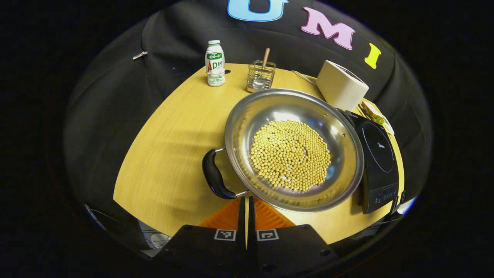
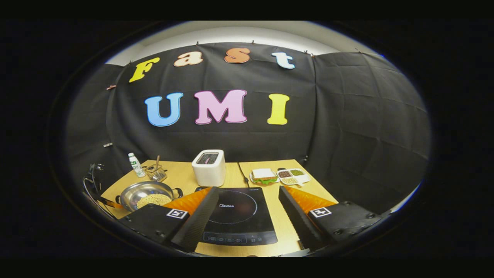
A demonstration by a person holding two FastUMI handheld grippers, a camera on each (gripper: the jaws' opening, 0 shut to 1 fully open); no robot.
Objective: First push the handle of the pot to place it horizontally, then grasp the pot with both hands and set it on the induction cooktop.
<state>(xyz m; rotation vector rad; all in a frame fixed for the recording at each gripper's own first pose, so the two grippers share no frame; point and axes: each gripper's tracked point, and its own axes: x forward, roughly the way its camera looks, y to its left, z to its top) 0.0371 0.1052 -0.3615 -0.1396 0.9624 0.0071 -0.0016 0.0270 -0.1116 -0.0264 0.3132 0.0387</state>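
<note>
Left hand-held gripper [image 1: 246,200] has its fingers nearly together on nothing, tips just at 6 o'clock of the pot [image 1: 294,148], near its black handle [image 1: 214,174] at the pot's 8 o'clock. The pot, holding yellow beans [image 1: 290,155], sits on the tabletop [image 1: 173,154] touching or just beside the induction cooktop [image 1: 378,166] at its 3 o'clock. Right hand-held gripper [image 2: 247,216] is spread wide and empty over the induction cooktop, toaster [image 2: 209,167] at 12 o'clock.

black tool [image 2: 247,216] bodies, square markers (screwed)
</note>
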